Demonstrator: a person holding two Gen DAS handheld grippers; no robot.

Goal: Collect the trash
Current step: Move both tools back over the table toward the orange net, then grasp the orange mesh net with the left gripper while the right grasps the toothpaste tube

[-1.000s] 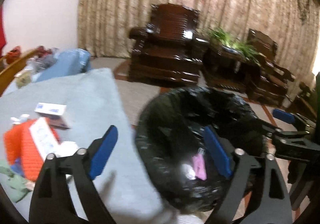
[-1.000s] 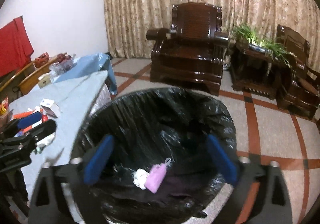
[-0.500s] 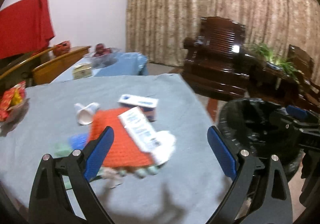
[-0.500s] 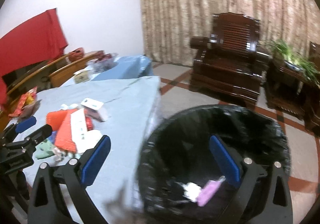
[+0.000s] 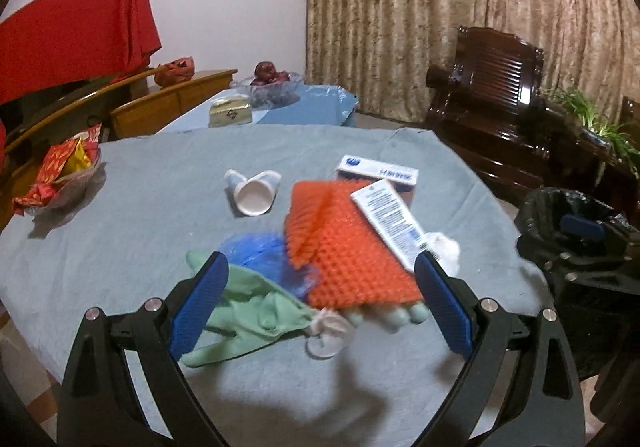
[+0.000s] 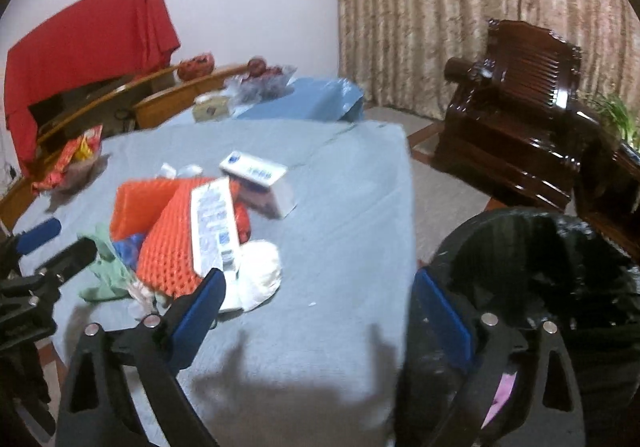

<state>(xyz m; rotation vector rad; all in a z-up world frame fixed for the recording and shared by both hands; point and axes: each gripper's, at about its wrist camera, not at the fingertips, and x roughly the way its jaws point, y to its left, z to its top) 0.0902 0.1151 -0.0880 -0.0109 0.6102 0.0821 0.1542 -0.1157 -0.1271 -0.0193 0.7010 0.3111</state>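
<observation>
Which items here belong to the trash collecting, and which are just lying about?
Job: black-lined bin, orange mesh, green glove, paper cup, white wad, open left gripper.
Lying about: fruit bowl, armchair, red cloth.

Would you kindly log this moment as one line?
left gripper: open, over trash pile | right gripper: open, empty | bin: beside table
</observation>
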